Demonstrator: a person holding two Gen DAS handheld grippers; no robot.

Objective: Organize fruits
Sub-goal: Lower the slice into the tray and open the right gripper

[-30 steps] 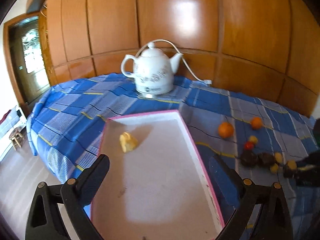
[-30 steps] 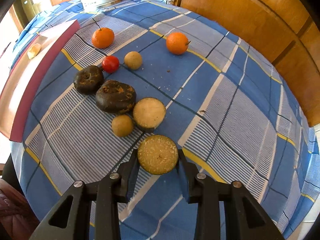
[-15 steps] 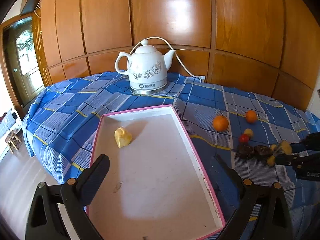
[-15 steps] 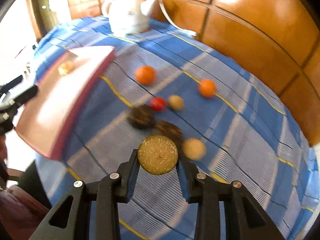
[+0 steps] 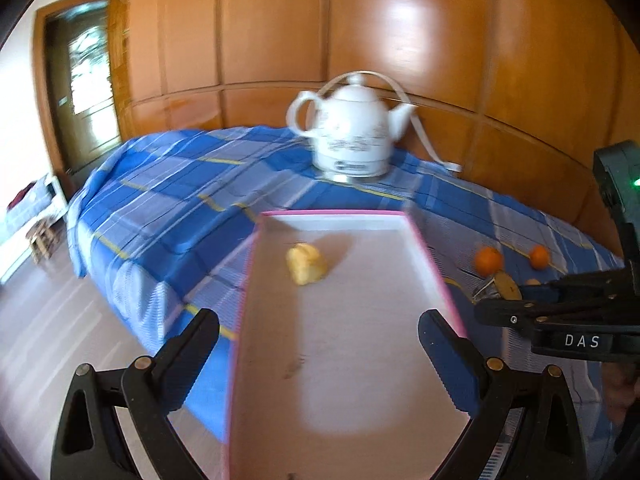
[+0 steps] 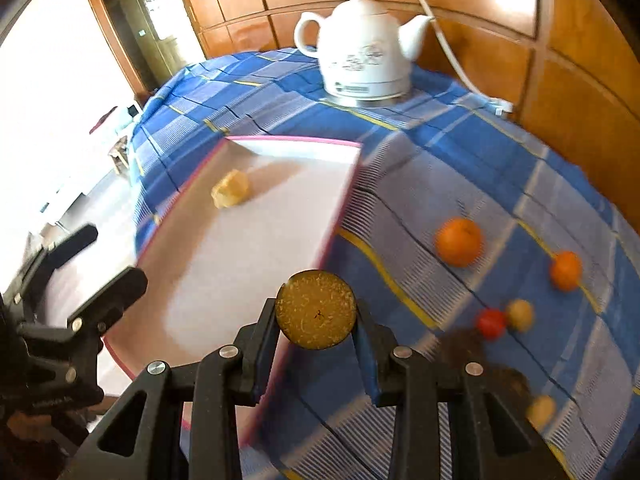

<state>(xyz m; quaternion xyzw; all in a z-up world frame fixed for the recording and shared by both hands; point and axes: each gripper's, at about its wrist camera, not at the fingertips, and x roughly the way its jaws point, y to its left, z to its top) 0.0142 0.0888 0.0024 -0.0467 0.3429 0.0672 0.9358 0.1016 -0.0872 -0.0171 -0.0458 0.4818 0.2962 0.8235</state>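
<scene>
The halved fruit (image 6: 316, 310), pinched in the right hand-held gripper (image 6: 316, 344), hangs over the tray (image 6: 256, 264) edge. Next, I judge: carry it inward and release; the left hand-held gripper (image 5: 320, 354) gapes empty.

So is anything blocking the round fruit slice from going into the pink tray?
Nothing visible blocks it. The right gripper holds the round fruit slice right at the pink tray's near edge, and the tray floor beyond is bare except one yellow piece far back. The left gripper sits beside the tray.
</scene>
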